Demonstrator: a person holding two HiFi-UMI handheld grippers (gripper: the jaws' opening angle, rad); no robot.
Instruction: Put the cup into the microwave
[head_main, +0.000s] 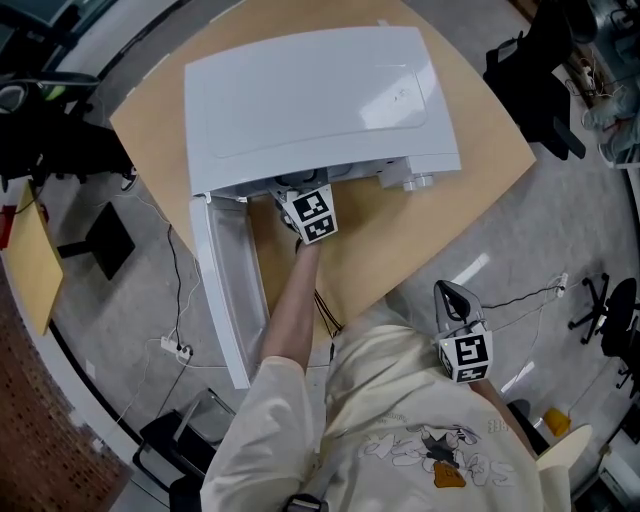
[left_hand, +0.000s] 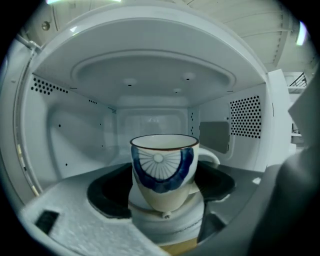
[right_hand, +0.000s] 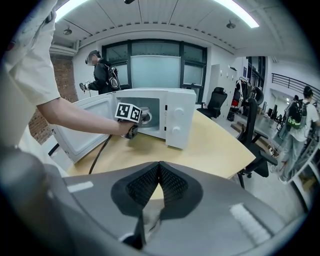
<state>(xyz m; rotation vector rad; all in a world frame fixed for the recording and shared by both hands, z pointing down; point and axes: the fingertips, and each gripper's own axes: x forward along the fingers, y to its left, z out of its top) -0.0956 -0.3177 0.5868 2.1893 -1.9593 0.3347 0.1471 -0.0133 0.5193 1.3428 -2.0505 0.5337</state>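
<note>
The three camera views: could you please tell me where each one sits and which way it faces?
Head view: on the person's head, looking steeply down at the white microwave on the table; shows the left arm, left gripper and right gripper.
Left gripper view: on the left gripper, facing into the microwave's cavity; its jaws hold the cup.
Right gripper view: on the right gripper, jaws shut, facing the microwave's front across the table; shows the left arm.
Shared: both gripper views show the cup.

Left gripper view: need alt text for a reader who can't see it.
A white cup with a blue fan pattern and a brown rim, its handle toward the picture's right, sits gripped between the left tongs at the mouth of an open white microwave. Behind it, the cavity's side walls show patches of vent holes.
</note>
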